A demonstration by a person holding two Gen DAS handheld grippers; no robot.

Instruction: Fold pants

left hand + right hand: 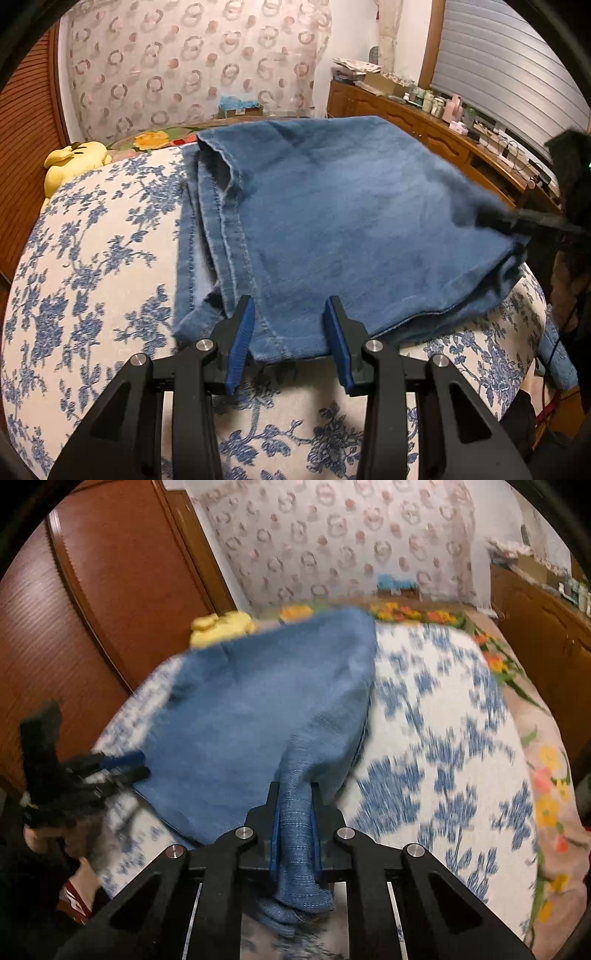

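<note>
Blue denim pants (332,229) lie folded in layers on a bed with a blue-flowered cover (92,258). My left gripper (291,321) is open, its blue pads on either side of the near hem, fingers resting at the fabric edge. My right gripper (295,805) is shut on a bunched corner of the pants (258,720) and lifts it off the bed. The right gripper shows blurred at the right edge of the left wrist view (524,221). The left gripper shows blurred at the left of the right wrist view (122,766).
A yellow plush toy (74,158) lies at the head of the bed. A wooden dresser (443,136) with bottles and clutter runs along the right. A brown wooden door (129,590) stands left. A flowered blanket (546,775) covers the bed's right side.
</note>
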